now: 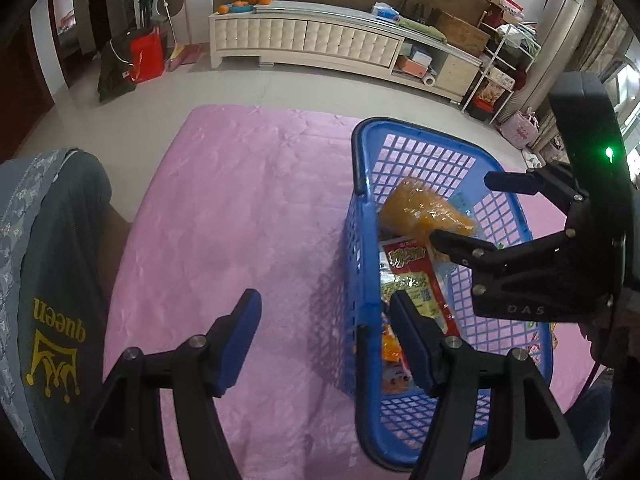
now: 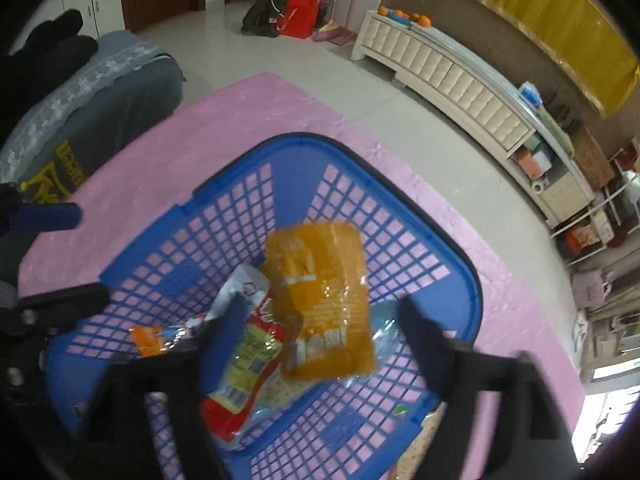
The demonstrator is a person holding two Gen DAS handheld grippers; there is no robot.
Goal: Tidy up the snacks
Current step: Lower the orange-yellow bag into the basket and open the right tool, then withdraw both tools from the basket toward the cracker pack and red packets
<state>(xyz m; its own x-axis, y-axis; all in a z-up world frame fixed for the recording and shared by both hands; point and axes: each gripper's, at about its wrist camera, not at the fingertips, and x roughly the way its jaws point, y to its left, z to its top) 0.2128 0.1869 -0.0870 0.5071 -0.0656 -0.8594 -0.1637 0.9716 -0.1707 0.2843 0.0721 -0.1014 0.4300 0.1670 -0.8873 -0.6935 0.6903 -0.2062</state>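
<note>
A blue plastic basket (image 1: 362, 240) (image 2: 460, 256) stands on the pink cloth. Inside lie an orange snack packet (image 1: 424, 210) (image 2: 324, 288), a red and green packet (image 1: 408, 272) (image 2: 244, 360) and other small packets. My left gripper (image 1: 324, 340) is open and empty, low over the cloth, straddling the basket's left wall. My right gripper (image 2: 320, 320) is open above the basket, with the orange packet lying below between its fingers; nothing is held. It also shows in the left wrist view (image 1: 460, 208), open over the basket.
The pink cloth (image 1: 240, 208) (image 2: 260, 100) covers the table. A grey garment with yellow print (image 1: 52, 280) (image 2: 100, 112) lies at the left edge. Behind are a tiled floor, a white cabinet (image 1: 304, 36) and shelves.
</note>
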